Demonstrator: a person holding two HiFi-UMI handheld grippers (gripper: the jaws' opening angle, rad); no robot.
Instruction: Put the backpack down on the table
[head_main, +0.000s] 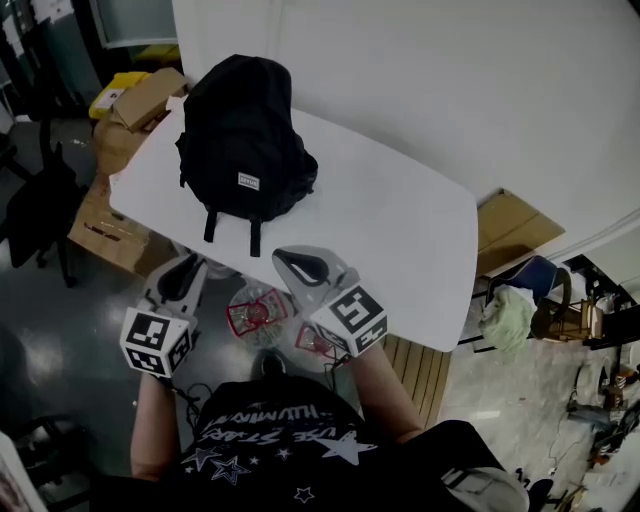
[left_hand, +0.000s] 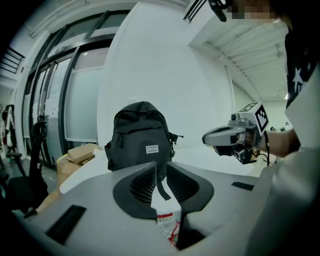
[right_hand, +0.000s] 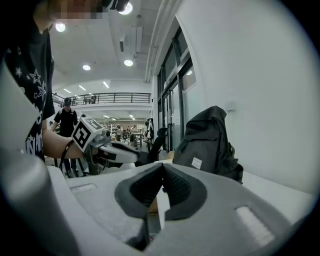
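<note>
A black backpack (head_main: 245, 135) with a small white label stands upright on the far left part of the white table (head_main: 400, 230), its straps hanging toward me. Both grippers are held off the table's near edge, short of the backpack and not touching it. My left gripper (head_main: 183, 268) has its jaws a narrow gap apart with nothing between them; in its own view (left_hand: 159, 164) the backpack (left_hand: 142, 135) shows beyond the gap. My right gripper (head_main: 290, 258) is shut and empty, its tips meeting (right_hand: 162, 164), with the backpack (right_hand: 210, 142) ahead to the right.
Cardboard boxes (head_main: 145, 95) sit beyond the table's left end and another box (head_main: 110, 230) lies under it. A black chair (head_main: 40, 210) stands at the left. A red wire bin (head_main: 255, 312) is on the floor below the grippers. More boxes and bags (head_main: 510, 300) lie at the right.
</note>
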